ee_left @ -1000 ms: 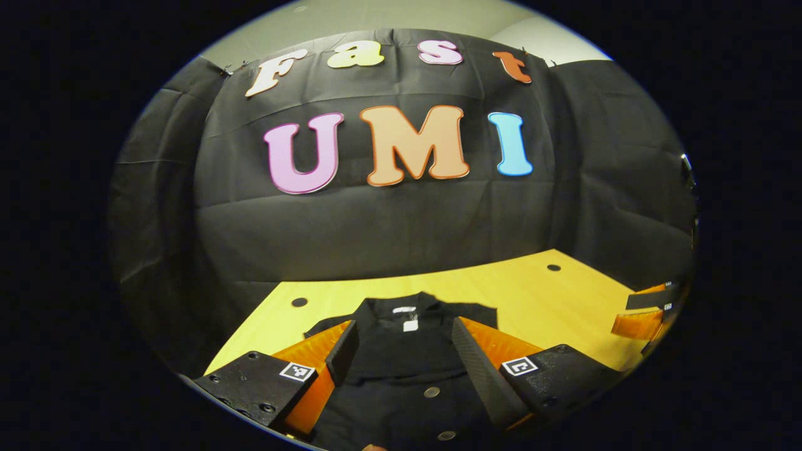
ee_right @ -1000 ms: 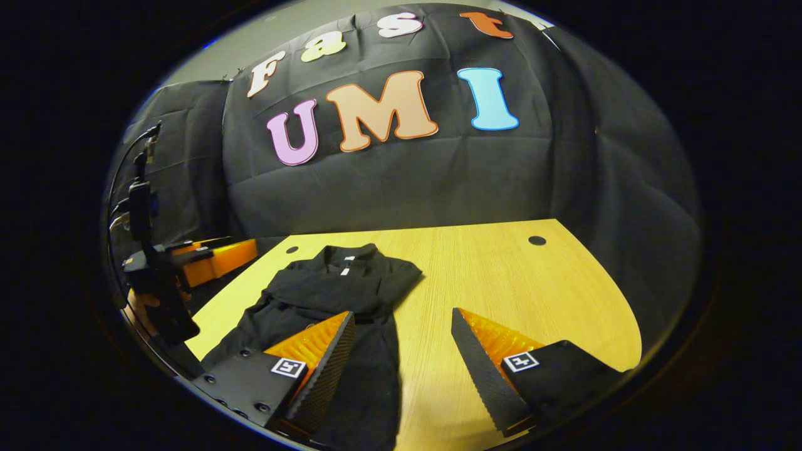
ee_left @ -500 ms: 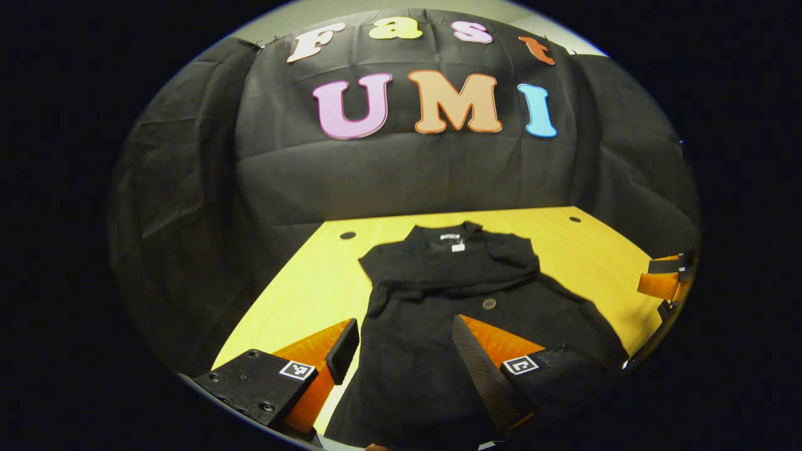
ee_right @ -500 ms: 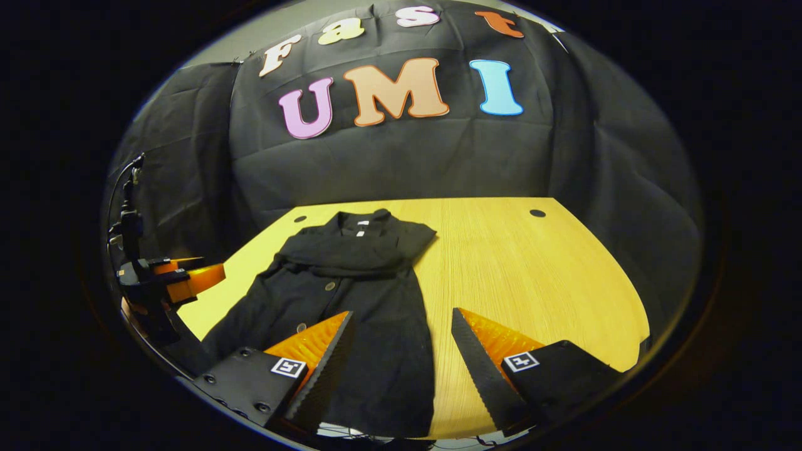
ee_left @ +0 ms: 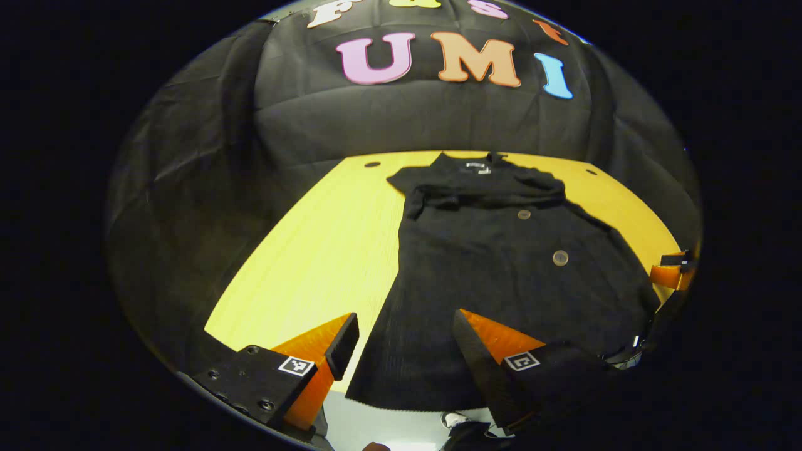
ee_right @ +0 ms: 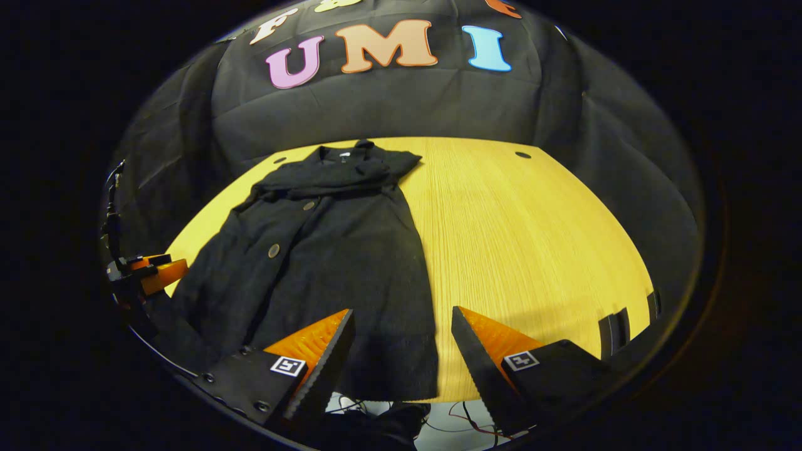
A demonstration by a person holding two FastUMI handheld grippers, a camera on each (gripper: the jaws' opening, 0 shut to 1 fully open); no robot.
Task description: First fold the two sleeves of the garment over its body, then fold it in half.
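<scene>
garment (ee_left: 501, 263) neck label, unreadable, no other text

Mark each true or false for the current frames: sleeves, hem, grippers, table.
1. Both sleeves lie folded across the coat's chest. True.
2. The coat is already folded in half. False: its body lies full length, hem at the near table edge.
3. The left gripper is shut on the hem. False: its jaws stand open, holding nothing.
4. The right gripper is open. True.
5. The coat covers the whole table. False: bare wood shows beside it.
</scene>
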